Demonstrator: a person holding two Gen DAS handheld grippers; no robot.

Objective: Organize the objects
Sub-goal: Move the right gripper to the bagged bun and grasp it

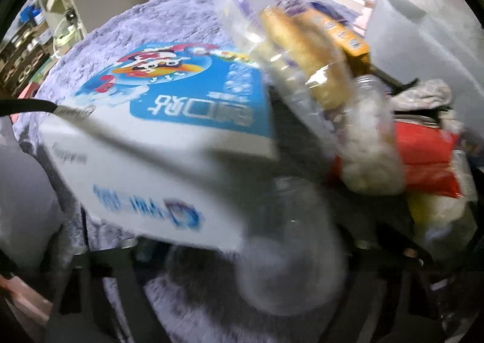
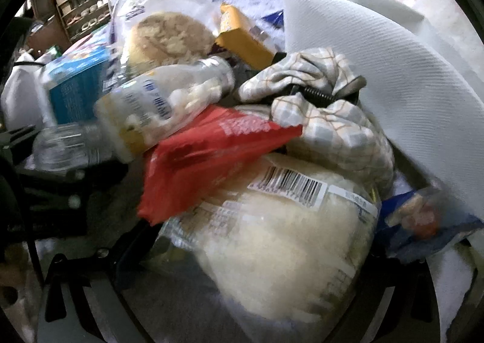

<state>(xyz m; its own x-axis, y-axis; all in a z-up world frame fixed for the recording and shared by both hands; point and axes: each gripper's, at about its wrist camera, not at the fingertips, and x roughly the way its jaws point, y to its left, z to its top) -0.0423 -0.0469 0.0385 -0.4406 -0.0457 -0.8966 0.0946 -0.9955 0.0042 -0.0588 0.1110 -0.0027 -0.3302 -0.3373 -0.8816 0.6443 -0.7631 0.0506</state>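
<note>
Sorting is barely started: stuff is piled on a fuzzy purple blanket (image 1: 157,19). The left gripper (image 1: 242,276) hovers over a clear bottle (image 1: 290,252) beside the white-and-blue box (image 1: 169,143); too blurry to tell its jaws' state. The right gripper (image 2: 242,291) sits at a bagged bread loaf (image 2: 272,237) under a red packet (image 2: 211,155); can't tell if it's pinched. Next up, I'd guess: a firm grab, then lifting clear.

A jumbled pile lies on a shaggy rug (image 1: 157,22). In the left wrist view, a carton (image 1: 169,137) sits left of a bag of bread (image 1: 302,49). In the right wrist view, a bottle (image 2: 163,100) rests on a snack packet (image 2: 211,158), which overlaps a rice bag (image 2: 287,249); a checked cloth (image 2: 332,119) lies behind, against a pillow (image 2: 393,76).
</note>
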